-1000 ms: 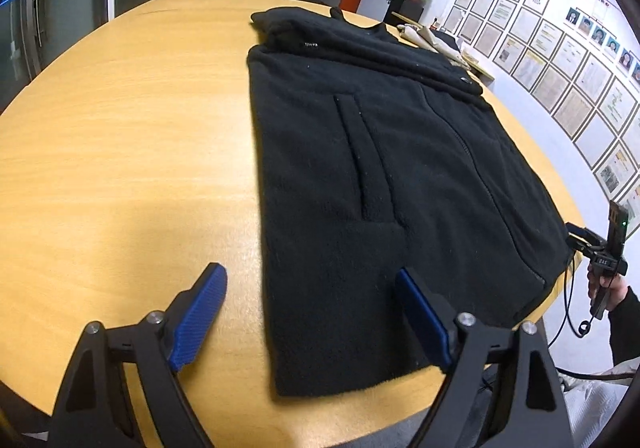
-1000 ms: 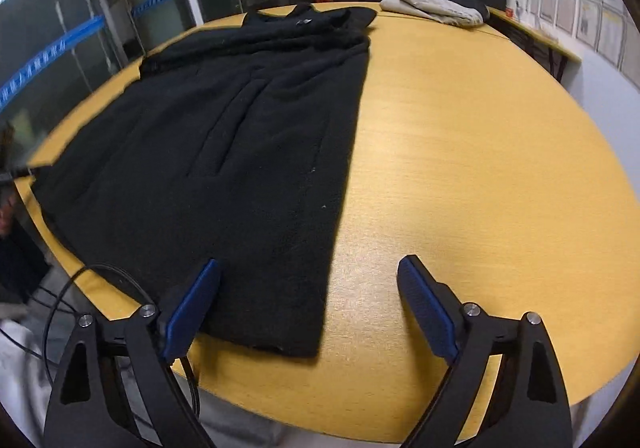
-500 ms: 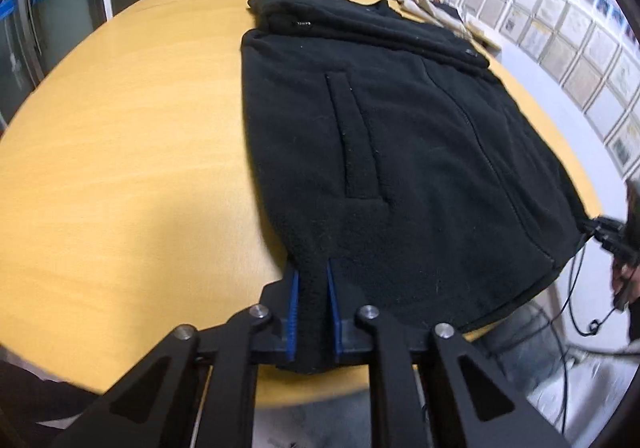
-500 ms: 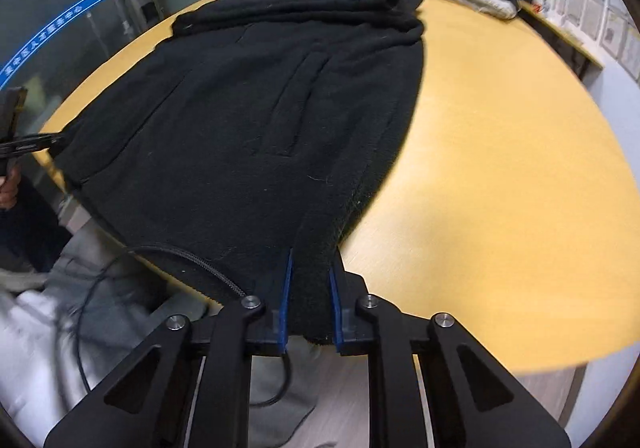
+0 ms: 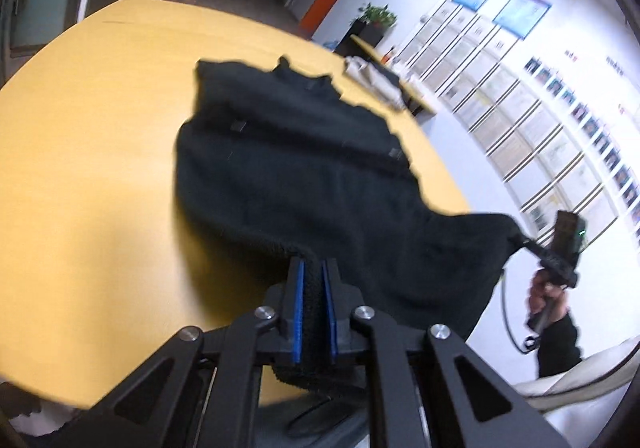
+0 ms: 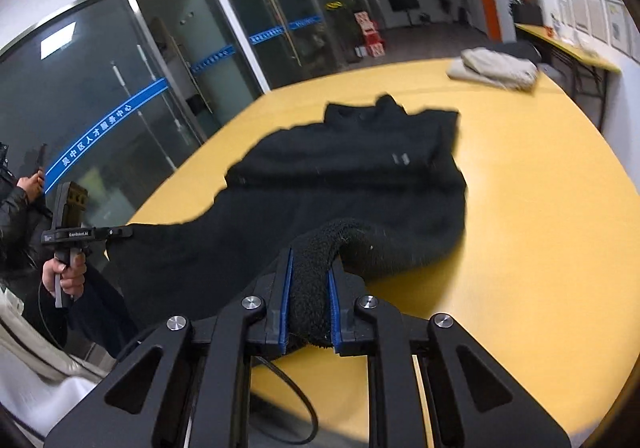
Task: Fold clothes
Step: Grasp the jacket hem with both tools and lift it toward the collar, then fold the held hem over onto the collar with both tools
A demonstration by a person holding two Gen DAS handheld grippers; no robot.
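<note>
1. On the round yellow table (image 5: 80, 151) lay a black fleece jacket (image 5: 288, 175), its collar end resting flat at the far side and its near hem lifted off the wood.
2. At the near left corner of the hem, the left gripper (image 5: 313, 300) was clamped tight on the fleece — a thick fold of black pile filled the gap between its blue pads (image 5: 298, 312).
3. At the other hem corner, the right gripper (image 6: 310, 296) was likewise clenched on the jacket (image 6: 360, 183), with a rolled lip of fleece bulging up and over between its blue pads (image 6: 285, 304).
4. Between the two grips the hem hung stretched in the air, sagging past the table edge (image 6: 520, 288).
5. From the left wrist camera, the right gripper (image 5: 520, 242) showed off to the right, held by a hand (image 5: 546, 296) — the jacket corner was drawn taut to it.
6. From the right wrist camera, the left gripper (image 6: 120, 232) showed at the left with a hand (image 6: 66, 274) on its handle.
7. A folded beige garment (image 6: 494, 67) sat at the far edge of the table, well apart from the jacket.
8. Both views were blurred.
</note>
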